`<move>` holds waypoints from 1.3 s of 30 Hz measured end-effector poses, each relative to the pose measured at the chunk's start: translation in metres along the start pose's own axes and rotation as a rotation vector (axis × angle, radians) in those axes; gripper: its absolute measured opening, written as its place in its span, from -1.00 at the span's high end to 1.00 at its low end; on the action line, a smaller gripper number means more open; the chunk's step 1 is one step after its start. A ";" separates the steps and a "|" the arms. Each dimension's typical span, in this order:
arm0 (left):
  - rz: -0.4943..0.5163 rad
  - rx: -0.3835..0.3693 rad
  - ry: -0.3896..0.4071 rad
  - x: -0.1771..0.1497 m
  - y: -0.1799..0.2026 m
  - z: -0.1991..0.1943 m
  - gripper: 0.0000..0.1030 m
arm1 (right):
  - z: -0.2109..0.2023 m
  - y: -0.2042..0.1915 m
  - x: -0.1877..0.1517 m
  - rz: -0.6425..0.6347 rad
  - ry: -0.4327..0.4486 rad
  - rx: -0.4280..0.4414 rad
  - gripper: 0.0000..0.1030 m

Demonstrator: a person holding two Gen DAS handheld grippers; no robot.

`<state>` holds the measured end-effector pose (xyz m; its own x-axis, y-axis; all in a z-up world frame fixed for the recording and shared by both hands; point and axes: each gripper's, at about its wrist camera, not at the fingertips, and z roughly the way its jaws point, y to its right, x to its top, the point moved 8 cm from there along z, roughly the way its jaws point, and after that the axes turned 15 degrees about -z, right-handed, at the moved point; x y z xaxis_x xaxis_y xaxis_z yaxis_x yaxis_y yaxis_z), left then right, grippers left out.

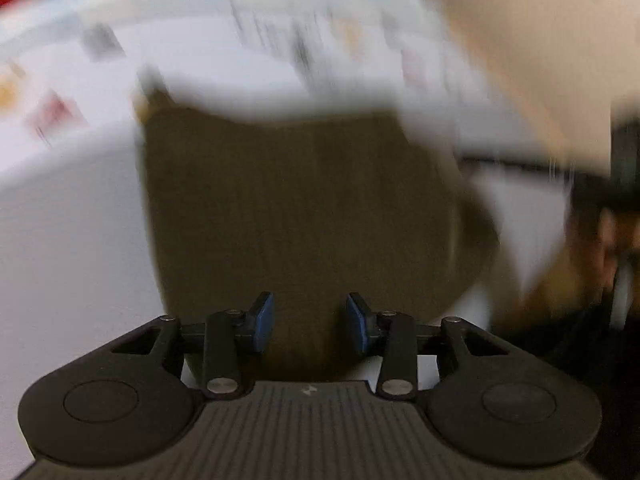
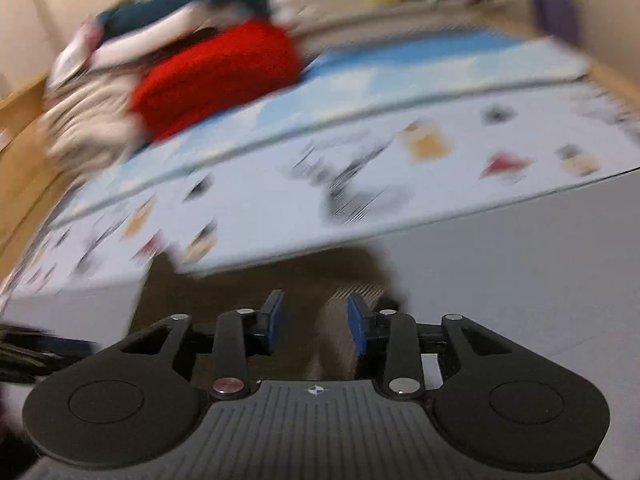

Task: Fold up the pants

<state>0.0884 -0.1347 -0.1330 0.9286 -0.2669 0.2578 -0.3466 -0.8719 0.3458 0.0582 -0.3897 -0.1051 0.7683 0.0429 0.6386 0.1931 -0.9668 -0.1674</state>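
Blue-padded left gripper [image 1: 310,322] angled steeply down over brown pants [image 1: 304,208], fingers spread, nothing pinched; right gripper [image 2: 315,326] likewise spread.

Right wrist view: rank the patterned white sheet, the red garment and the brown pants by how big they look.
1. Patterned white sheet, largest.
2. and 3. Red garment and brown pants look alike in size; blur and nearness to the camera leave them unranked.
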 end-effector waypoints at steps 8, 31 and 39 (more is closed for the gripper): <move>-0.053 0.033 0.085 0.021 -0.003 -0.020 0.07 | 0.016 0.026 -0.021 0.073 -0.108 -0.111 -0.38; -0.382 -0.065 0.072 0.114 -0.086 0.044 0.09 | 0.060 0.026 -0.021 0.188 -0.161 0.045 -0.16; -0.335 -0.059 0.353 0.154 -0.086 -0.028 0.23 | 0.042 0.013 0.038 0.149 0.065 0.050 0.05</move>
<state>0.2574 -0.0894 -0.0976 0.8924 0.1883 0.4100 -0.0529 -0.8588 0.5095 0.1151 -0.3900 -0.1148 0.7497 -0.1182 0.6511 0.1111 -0.9474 -0.3000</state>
